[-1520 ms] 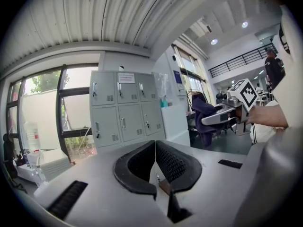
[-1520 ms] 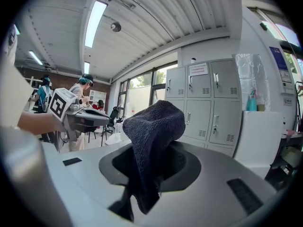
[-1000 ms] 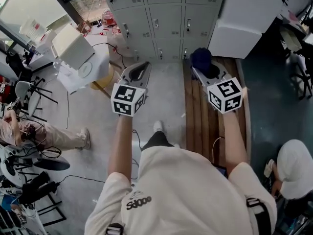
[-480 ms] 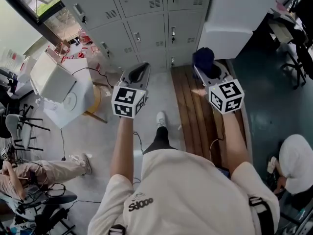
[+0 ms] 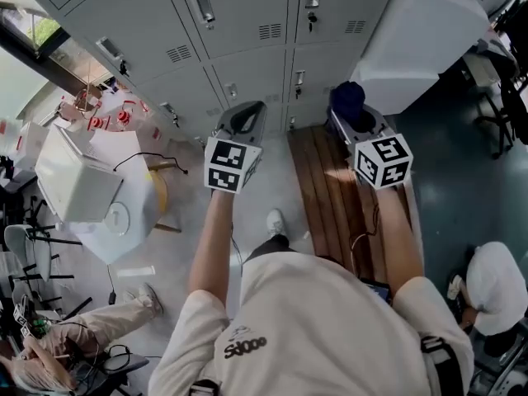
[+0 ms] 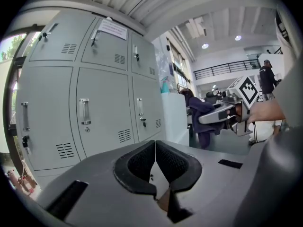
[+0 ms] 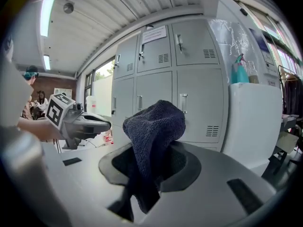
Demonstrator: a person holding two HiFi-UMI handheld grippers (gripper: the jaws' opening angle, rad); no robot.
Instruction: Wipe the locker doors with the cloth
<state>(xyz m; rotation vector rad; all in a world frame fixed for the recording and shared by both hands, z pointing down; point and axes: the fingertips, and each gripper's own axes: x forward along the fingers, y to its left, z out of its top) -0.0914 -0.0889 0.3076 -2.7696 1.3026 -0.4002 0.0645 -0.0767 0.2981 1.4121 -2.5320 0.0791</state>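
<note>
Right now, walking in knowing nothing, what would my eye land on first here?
Probably the dark blue cloth bunched up in the jaws of the right gripper, held out toward the wall of grey locker doors. Next come the black-and-white marker cubes on both handheld grippers, in the middle of the head view. The left gripper has its jaws together on nothing.

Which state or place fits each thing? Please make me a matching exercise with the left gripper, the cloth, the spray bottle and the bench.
1 left gripper
2 dark blue cloth
3 teal spray bottle
4 wooden bench

A on top of the white cabinet
B shut, nothing between the jaws
C in front of the lockers
D clamped in the right gripper

Pairs: 1-B, 2-D, 3-A, 4-C
</note>
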